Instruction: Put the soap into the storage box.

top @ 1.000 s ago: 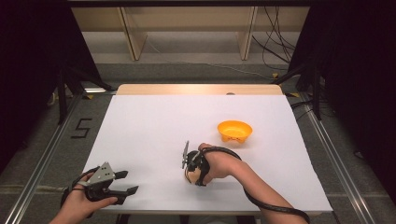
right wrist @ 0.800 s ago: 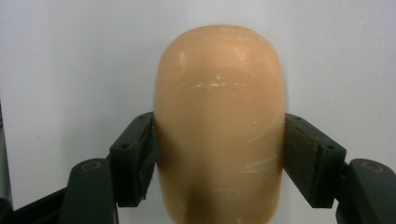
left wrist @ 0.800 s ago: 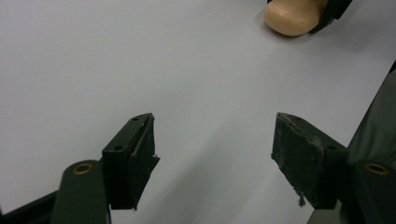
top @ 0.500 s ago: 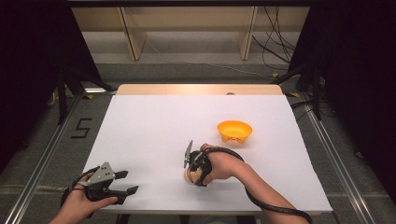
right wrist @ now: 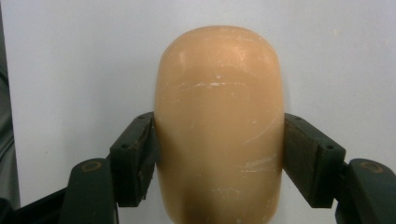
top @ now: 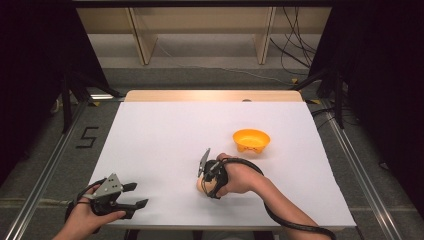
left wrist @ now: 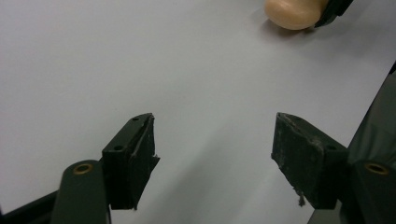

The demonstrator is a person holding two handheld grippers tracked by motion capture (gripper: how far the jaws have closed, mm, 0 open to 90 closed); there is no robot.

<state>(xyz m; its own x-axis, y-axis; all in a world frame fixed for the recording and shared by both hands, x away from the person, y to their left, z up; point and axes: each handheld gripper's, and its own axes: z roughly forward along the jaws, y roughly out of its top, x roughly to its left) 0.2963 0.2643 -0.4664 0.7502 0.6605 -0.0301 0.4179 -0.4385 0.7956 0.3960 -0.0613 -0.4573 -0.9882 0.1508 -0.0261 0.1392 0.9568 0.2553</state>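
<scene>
A smooth peach-coloured rounded object (right wrist: pixel 219 121) sits between the jaws of my right gripper (right wrist: pixel 219 156), and both pads press its sides. From the high view, that right gripper (top: pixel 202 183) is low over the white table (top: pixel 165 130) at front centre, and the peach object (top: pixel 199 185) pokes out on its left. My left gripper (top: pixel 140 195) rests at the front left corner, open with nothing in it. In the left gripper view its jaws (left wrist: pixel 215 144) stand wide apart over bare table, and the peach object (left wrist: pixel 292 11) lies far off at the top right.
An orange bowl (top: pixel 251 139) stands on the table to the right of centre, behind the right hand. A black cable (top: pixel 280 220) trails from the right gripper along the forearm. Beyond the table's far edge are shelving legs and loose cables on the floor.
The right gripper, with the peach object in it, has shifted very slightly leftward and away from the person. The left gripper has stayed in place.
</scene>
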